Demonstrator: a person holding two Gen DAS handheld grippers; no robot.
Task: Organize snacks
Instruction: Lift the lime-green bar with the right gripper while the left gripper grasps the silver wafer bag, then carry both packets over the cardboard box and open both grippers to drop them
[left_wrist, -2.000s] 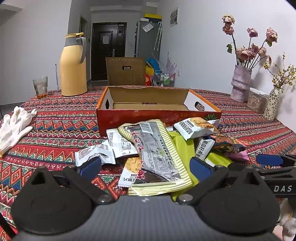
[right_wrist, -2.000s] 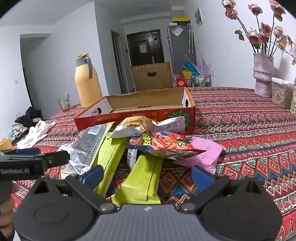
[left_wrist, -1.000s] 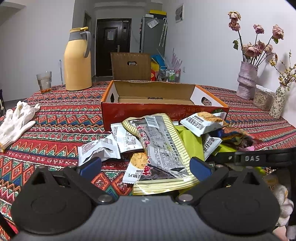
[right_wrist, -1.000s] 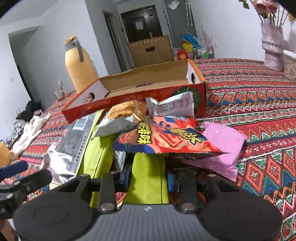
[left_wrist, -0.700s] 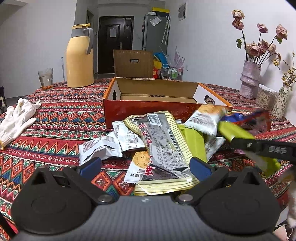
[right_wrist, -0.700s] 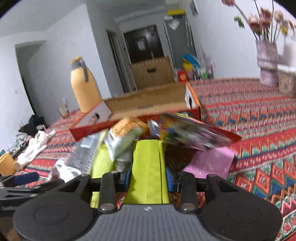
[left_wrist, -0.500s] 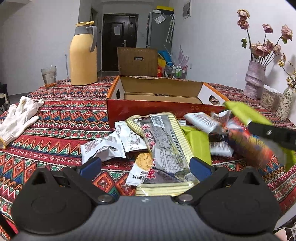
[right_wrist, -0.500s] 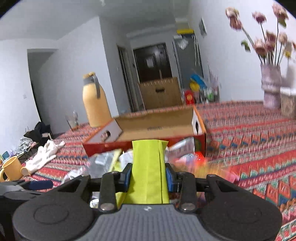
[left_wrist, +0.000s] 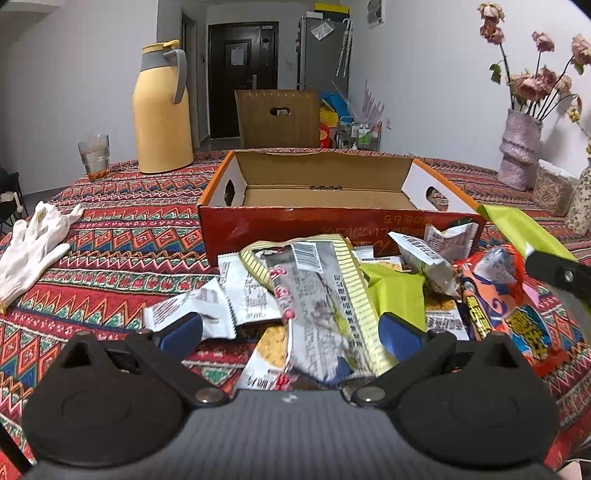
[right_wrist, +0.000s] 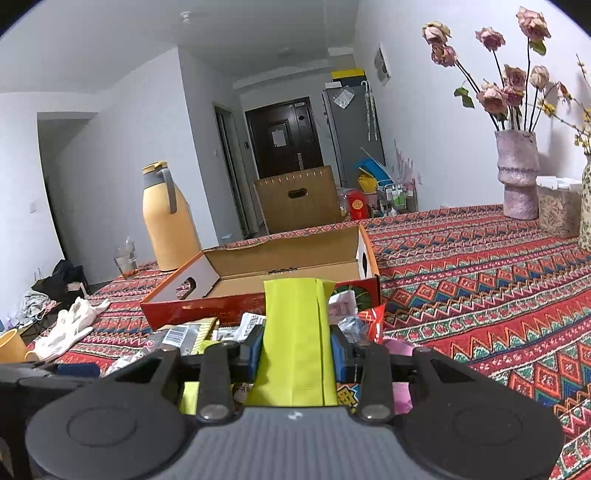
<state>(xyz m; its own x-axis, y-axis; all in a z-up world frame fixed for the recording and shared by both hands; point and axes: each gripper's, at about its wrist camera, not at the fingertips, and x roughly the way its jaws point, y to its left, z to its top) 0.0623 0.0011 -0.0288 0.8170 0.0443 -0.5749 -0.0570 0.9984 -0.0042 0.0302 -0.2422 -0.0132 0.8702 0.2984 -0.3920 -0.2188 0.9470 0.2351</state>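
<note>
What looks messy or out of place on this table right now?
The snack packets lie in a jumbled, overlapping heap in front of the open cardboard box, which looks empty. A white glove lies loose on the tablecloth.

Two wrist-mounted fisheye views look across a table spread with a red patterned woven cloth (left_wrist: 122, 221) toward the open red-and-orange cardboard box (left_wrist: 332, 221). The left view sits low and close in front of the box, facing it squarely over a heap of snack packets. The right view (right_wrist: 258, 291) sees the box from farther right, angled leftward. Both share the box, a tall yellow thermos jug (left_wrist: 162, 110) (right_wrist: 164, 218) behind it, and the dark door beyond.
</note>
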